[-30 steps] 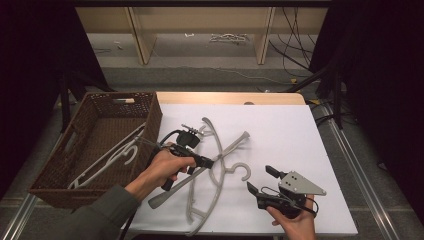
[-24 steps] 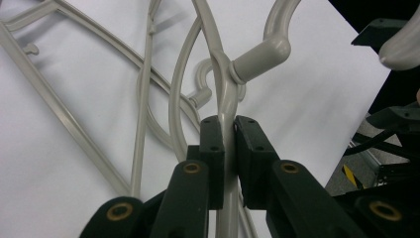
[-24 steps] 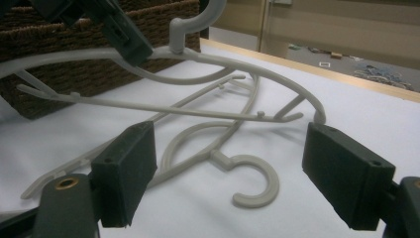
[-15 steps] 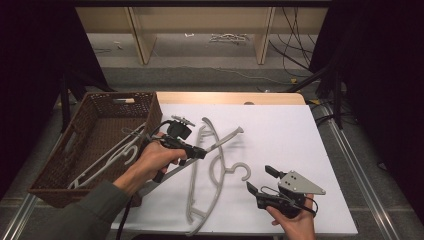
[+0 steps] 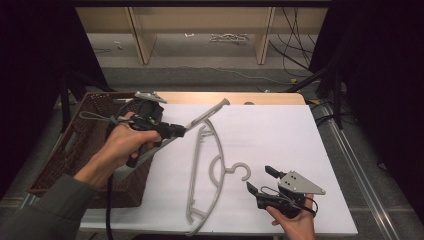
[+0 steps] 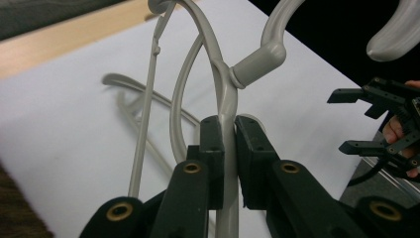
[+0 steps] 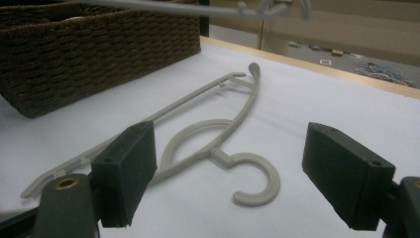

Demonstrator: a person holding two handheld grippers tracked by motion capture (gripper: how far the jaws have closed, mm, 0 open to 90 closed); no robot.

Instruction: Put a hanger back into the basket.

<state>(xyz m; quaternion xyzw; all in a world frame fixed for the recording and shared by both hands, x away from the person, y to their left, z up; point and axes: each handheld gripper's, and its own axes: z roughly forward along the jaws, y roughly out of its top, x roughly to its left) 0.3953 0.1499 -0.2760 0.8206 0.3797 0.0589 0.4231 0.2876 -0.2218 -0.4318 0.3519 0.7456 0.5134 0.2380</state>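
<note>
Left gripper [image 5: 181, 131] is clamped on the arm of a grey hanger [image 5: 207, 114], the pads pinching the flat plastic just below the hook's neck, as the left gripper view [image 6: 228, 163] makes plain. That hanger is off the table [image 5: 280, 135], slanting beside the wicker basket [image 5: 60, 165], with one end over the basket's near rim and the other pointing away from it. A second hanger [image 5: 210, 175] lies flat on the table, well apart from the basket, its hook toward the right gripper [image 5: 261, 179], which rests with its jaws wide and nothing between them.

The step in hand looks like carrying the lifted hanger into the basket. To do it well, I would keep the grip firm, since the long arm gives the hanger leverage to swivel between the pads. Clear the basket's rim with the low end first, then turn the hanger along the basket's length so it lies flat rather than bridging the rim. Release only once it is down among the hangers inside [image 5: 92, 116].
</note>
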